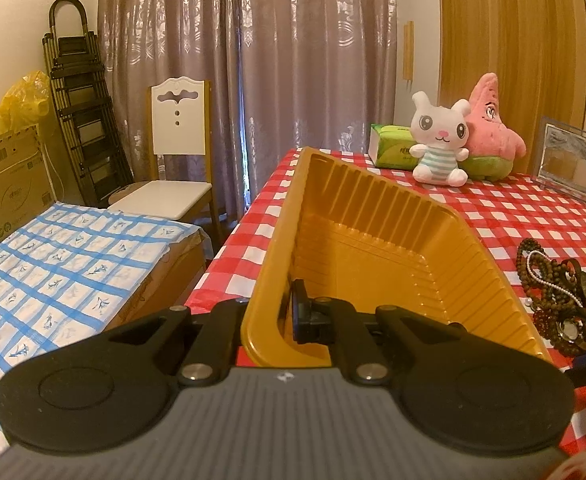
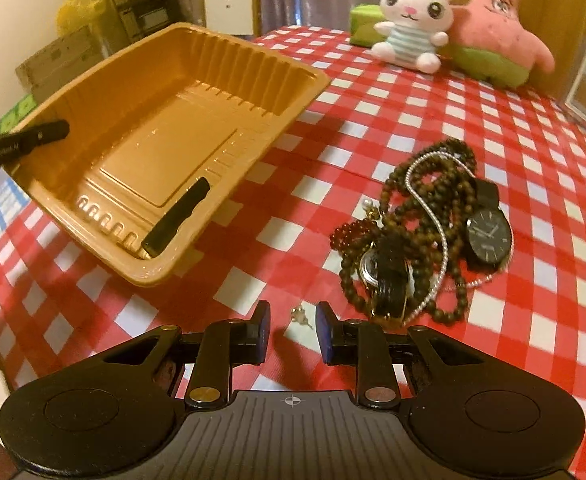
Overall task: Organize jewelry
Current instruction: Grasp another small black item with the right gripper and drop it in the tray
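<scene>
My left gripper is shut on the left wall of the gold plastic tray near its corner, one finger inside and one outside. From the right wrist view, that gripper's finger shows at the left corner of the tray. A black bar-shaped piece lies inside the tray by its near wall. My right gripper is open and low over the cloth, with a small gold earring lying between its fingers, untouched. A jewelry pile sits to the right: brown beads, a pearl chain, red beads and a black watch.
The table wears a red-and-white checked cloth. At its back stand a white bunny toy, a pink star toy, a green tissue pack and a picture frame. Left of the table are a blue-checked surface and a white chair.
</scene>
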Available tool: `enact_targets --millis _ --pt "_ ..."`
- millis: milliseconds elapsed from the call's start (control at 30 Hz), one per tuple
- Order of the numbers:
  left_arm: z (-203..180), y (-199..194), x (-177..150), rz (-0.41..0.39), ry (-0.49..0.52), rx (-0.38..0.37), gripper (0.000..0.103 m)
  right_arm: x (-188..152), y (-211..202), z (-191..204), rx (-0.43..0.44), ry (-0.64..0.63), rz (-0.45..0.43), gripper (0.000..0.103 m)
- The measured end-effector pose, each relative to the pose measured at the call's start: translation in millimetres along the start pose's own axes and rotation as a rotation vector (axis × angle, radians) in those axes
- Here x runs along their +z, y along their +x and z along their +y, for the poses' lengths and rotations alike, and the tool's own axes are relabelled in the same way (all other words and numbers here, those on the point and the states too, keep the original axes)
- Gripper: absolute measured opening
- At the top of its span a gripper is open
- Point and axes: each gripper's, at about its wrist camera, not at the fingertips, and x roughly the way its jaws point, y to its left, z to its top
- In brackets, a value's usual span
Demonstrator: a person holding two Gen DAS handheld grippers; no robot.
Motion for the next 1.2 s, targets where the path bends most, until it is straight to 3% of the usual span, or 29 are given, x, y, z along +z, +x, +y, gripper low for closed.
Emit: enact_targets --millis 333,433,767,1000,1200 --pt "0 3 1 0.004 -0.001 -0.002 0.007 3 16 4 -0.01 -0.108 0.045 0.014" --pt "1 3 1 0.004 0.001 -0.002 0.007 3 16 5 -0.007 -0.129 0.044 0.008" --pt "1 4 1 0.004 0.002 -0.005 0.007 16 3 8 -0.014 -0.112 -0.007 0.007" --pt "-2 5 -1 0.003 0.002 -0.01 0.007 53 -32 27 0.115 -0.064 -0.139 0.007" --pt "-3 4 -1 0.003 0.002 -0.019 0.006 66 -20 50 0.211 -0.059 -0.126 0.007"
